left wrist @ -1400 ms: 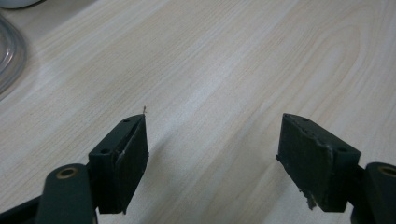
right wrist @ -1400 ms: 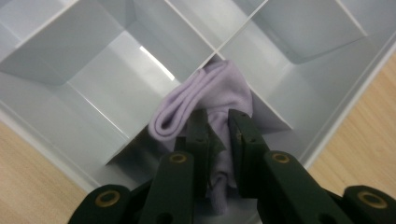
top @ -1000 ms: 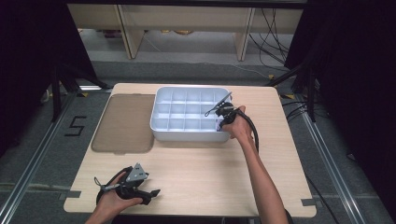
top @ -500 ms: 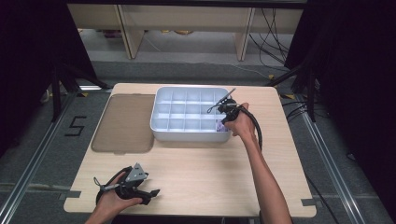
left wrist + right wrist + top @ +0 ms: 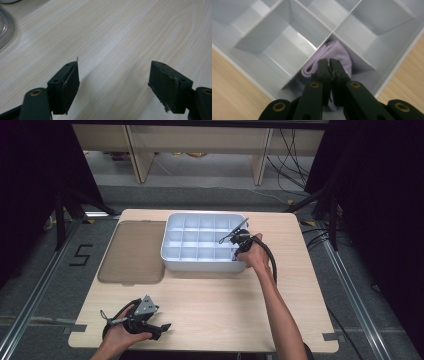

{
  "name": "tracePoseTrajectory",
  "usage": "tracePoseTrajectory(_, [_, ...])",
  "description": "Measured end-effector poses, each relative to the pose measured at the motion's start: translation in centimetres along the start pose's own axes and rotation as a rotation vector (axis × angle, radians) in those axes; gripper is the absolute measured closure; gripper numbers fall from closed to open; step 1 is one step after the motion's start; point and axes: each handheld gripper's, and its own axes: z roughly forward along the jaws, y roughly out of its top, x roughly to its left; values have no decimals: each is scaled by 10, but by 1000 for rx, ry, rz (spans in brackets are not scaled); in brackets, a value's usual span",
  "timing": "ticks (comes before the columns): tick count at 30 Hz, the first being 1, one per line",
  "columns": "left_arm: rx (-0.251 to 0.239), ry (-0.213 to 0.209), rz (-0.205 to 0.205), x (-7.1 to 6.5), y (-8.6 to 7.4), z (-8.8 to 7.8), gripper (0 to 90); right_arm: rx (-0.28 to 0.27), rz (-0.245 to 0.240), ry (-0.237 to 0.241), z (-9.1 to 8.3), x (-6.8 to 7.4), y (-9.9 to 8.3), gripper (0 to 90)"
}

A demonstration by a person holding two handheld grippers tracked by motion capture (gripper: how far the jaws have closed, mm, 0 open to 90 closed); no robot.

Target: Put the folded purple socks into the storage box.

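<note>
A white divided tray (image 5: 200,265) sits at the table's far middle. A folded lilac cloth (image 5: 338,51) lies in its near right corner compartment. My right gripper (image 5: 329,62) points down into that compartment with its jaws shut together, tips at or just over the cloth. I cannot tell whether any fabric is pinched. From the high view the right gripper (image 5: 236,251) hangs over the tray's near right corner. My left gripper (image 5: 161,327) rests near the table's front left edge. Its jaws (image 5: 113,82) stand wide open over bare wood with nothing between them.
A brownish translucent lid (image 5: 132,252) lies flat to the left of the tray. Its clear rim (image 5: 3,27) shows at the upper left of the left gripper view. The tray's other compartments (image 5: 279,42) look empty. A black cable (image 5: 272,262) loops from the right hand.
The right hand has shifted only slightly over the tray's near right corner. The left gripper has stayed in place.
</note>
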Motion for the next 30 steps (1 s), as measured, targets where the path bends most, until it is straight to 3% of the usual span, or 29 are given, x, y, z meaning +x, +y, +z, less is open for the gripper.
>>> tracePoseTrajectory(4, [0, 8, 2, 0, 0, -1, 239, -80, 21, -8, -23, -2, -1, 854])
tracePoseTrajectory(5, [-6, 6, -13, -1, 0, -1, 239, -89, 20, 1, -27, -2, -3, 849])
tracePoseTrajectory(9, [0, -2, -7, -2, 0, 0, 240, -123, 20, -1, -36, -2, -7, 816])
tracePoseTrajectory(10, [-1, 6, -9, -1, 0, 0, 240, -127, 39, 7, -39, -1, -8, 815])
tracePoseTrajectory(13, [-8, 2, -11, -1, 0, 1, 240, -161, 34, 15, -43, -1, -11, 792])
tracePoseTrajectory(14, [-23, -8, -29, -2, 0, 1, 240, -162, 35, 20, -44, -1, -12, 782])
tracePoseTrajectory(15, [3, 6, -5, 0, 0, 0, 240, -173, 29, 26, -45, -1, -13, 766])
tracePoseTrajectory(16, [0, 7, -22, 0, 0, 0, 240, -167, 48, 32, -46, 1, -14, 743])
tracePoseTrajectory(22, [-7, 2, -5, 0, 0, 0, 240, -203, 36, 52, -50, 4, -19, 660])
tracePoseTrajectory(24, [-4, 1, -22, -1, -1, 1, 239, -214, 41, 59, -50, 6, -21, 620])
tracePoseTrajectory(26, [-5, 1, -1, 0, 0, 0, 240, -215, 40, 54, -51, 8, -23, 570])
tracePoseTrajectory(28, [-4, 2, -24, 0, 0, 1, 240, -235, 37, 54, -51, 9, -26, 536])
tracePoseTrajectory(30, [-2, 3, -22, 0, -1, 0, 240, -249, 55, 44, -52, 11, -28, 510])
